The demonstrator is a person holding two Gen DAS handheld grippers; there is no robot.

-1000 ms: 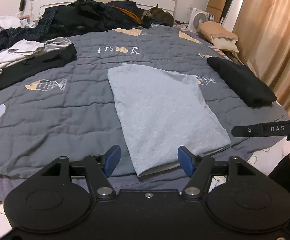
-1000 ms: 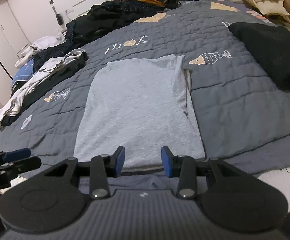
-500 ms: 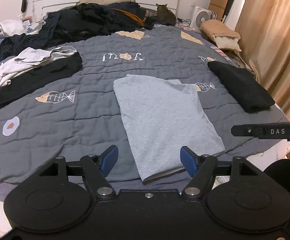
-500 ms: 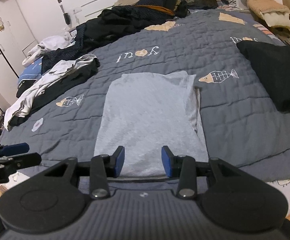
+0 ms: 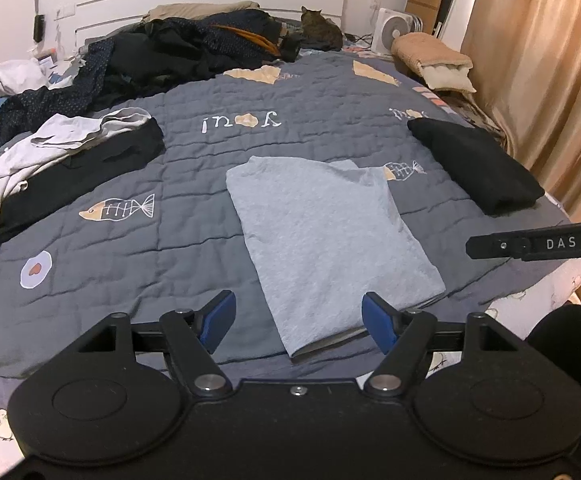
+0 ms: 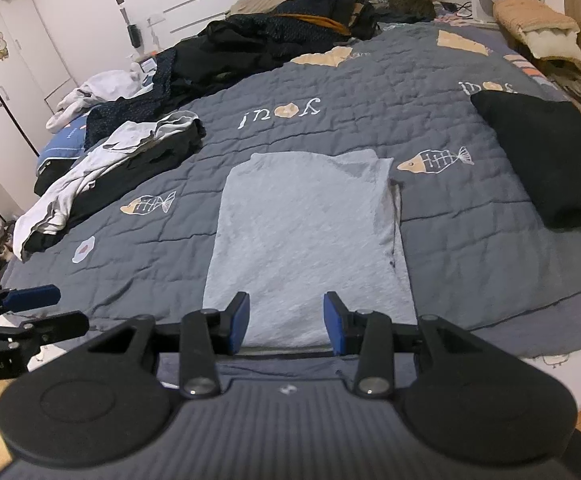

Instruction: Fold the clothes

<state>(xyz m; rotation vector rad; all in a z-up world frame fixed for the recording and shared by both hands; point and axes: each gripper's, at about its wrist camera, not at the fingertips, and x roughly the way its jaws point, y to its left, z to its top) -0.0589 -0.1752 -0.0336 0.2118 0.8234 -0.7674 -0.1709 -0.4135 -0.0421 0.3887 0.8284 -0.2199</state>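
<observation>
A light grey garment lies folded into a long rectangle on the dark grey quilt; it also shows in the right wrist view. My left gripper is open and empty, held above the garment's near edge. My right gripper is open and empty, also over the near edge. The right gripper's side shows in the left wrist view. The left gripper's fingers show at the left edge of the right wrist view.
A folded black garment lies at the right side of the bed. A pile of white and black clothes lies at the left, dark clothes at the headboard. A cat sits there. Curtains hang right.
Both grippers have pulled back and up from the grey garment, which now looks smaller and farther away. Both stay open. The garment has not moved.
</observation>
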